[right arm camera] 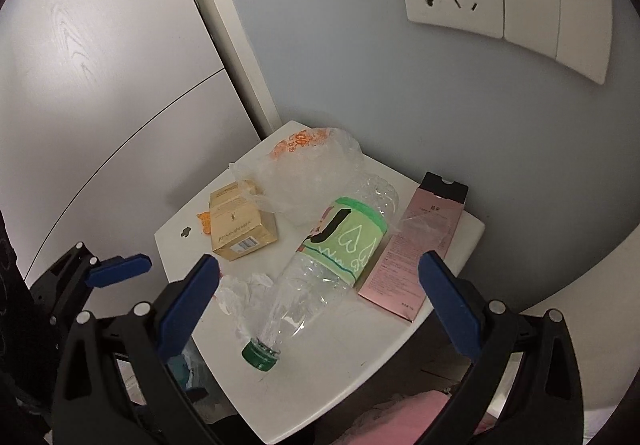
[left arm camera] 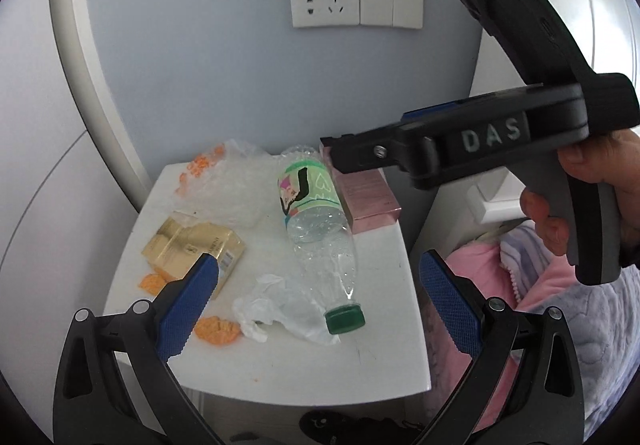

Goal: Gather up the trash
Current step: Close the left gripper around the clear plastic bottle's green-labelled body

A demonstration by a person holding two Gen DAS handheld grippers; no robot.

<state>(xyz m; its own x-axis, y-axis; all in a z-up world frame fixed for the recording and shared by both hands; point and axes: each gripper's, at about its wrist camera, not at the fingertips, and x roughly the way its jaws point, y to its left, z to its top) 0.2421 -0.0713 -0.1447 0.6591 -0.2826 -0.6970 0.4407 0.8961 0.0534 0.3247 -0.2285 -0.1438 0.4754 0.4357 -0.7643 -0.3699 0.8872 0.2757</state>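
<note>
Crumpled clear plastic bottle (right arm camera: 320, 273), green ribbed cap, lies on glossy white table (right arm camera: 360, 373); left gripper (left arm camera: 318, 303), right gripper (right arm camera: 320, 301) both wide, empty.

Left gripper (left arm camera: 318, 299): black frame arms, blue ridged finger pads (left arm camera: 192, 297), silver screws at the pivots. Right gripper (right arm camera: 318, 301): same build; its black-and-grey pistol-grip body bore "DAS" lettering and a lit green LED.

Crinkled clear plastic bottle (right arm camera: 320, 277), glossy white table (right arm camera: 360, 365)
</note>
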